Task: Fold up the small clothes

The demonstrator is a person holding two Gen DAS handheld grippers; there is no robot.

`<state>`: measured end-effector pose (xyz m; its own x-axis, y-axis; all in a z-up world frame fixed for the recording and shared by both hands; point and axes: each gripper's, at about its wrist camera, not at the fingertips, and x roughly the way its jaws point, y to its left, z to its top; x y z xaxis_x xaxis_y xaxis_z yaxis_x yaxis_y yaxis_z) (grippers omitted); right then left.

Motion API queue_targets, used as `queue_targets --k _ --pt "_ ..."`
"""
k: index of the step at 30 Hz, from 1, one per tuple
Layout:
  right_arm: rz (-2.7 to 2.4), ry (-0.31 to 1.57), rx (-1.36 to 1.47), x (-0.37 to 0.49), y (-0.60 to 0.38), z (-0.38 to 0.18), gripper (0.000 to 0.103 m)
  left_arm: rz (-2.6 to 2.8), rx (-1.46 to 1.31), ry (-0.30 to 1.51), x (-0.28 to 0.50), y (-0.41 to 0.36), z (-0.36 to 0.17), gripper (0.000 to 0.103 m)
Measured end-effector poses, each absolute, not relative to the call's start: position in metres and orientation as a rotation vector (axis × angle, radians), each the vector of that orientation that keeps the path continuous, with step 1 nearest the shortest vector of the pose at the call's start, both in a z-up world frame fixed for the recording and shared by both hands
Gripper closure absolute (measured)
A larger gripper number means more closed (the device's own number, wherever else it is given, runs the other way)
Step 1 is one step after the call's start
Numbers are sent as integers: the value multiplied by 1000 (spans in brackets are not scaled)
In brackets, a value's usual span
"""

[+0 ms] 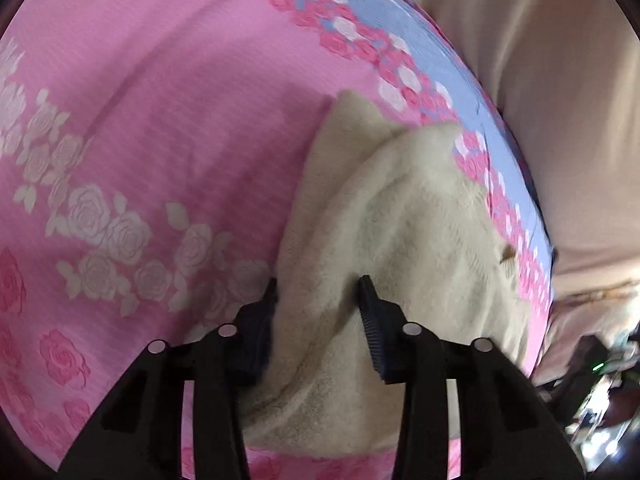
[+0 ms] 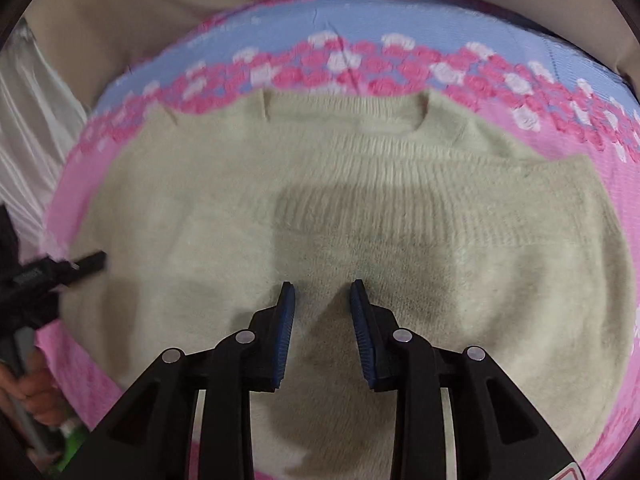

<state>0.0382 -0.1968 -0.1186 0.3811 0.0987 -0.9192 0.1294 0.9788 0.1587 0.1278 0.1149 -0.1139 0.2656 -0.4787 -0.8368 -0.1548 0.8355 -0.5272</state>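
Note:
A cream knit sweater (image 2: 200, 200) lies spread on a pink rose-print bed cover (image 2: 600, 184), neckline at the far side, with one sleeve (image 2: 520, 188) folded across the chest. My right gripper (image 2: 323, 292) hovers over the middle of the sweater, open, its blue pads apart and nothing pinched between them. In the left wrist view the sweater (image 1: 400, 220) bunches into a ridge at its edge, and my left gripper (image 1: 318, 300) is shut on that fold, with fabric filling the gap. One black finger (image 2: 86, 262) of the left gripper shows at the sweater's left edge.
The bed cover (image 1: 160, 100) has a blue band with pink roses (image 1: 420, 32) along its far edge. Beige cloth (image 1: 540, 80) hangs beyond that edge. A hand (image 2: 36, 392) holds the left gripper's handle. Dark clutter (image 1: 600, 380) lies off the bed's side.

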Motion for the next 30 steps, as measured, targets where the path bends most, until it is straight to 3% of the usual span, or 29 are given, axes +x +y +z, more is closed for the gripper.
queue_targets --k 3,13,16,18,22,23,25,26,27,30 --pt "-14 1167 189 37 -194 -120 72 -273 -629 1298 126 118 -107 83" --pt "-28 1128 166 34 -189 -119 69 -599 -689 1230 105 55 -35 85" --pt "-6 1125 231 33 -197 -119 65 -734 -635 1235 94 10 -17 88" --pt "36 1120 295 33 -201 -119 51 -797 -604 1255 87 -17 -13 92" --pt "57 1108 357 27 -213 -113 50 -799 -431 1268 72 -66 -2 91" --pt "51 1105 370 23 -218 -111 50 -767 -401 1245 71 -66 2 88" --pt "38 1086 403 16 -229 -106 49 -649 -337 1215 70 -52 3 68" --pt "31 1081 417 13 -234 -104 48 -576 -312 1214 72 -40 -2 47" --pt "27 1076 434 10 -239 -102 48 -498 -286 1203 74 -29 -6 42" --pt "3 1063 479 0 -251 -95 48 -286 -239 1189 88 17 -29 41"
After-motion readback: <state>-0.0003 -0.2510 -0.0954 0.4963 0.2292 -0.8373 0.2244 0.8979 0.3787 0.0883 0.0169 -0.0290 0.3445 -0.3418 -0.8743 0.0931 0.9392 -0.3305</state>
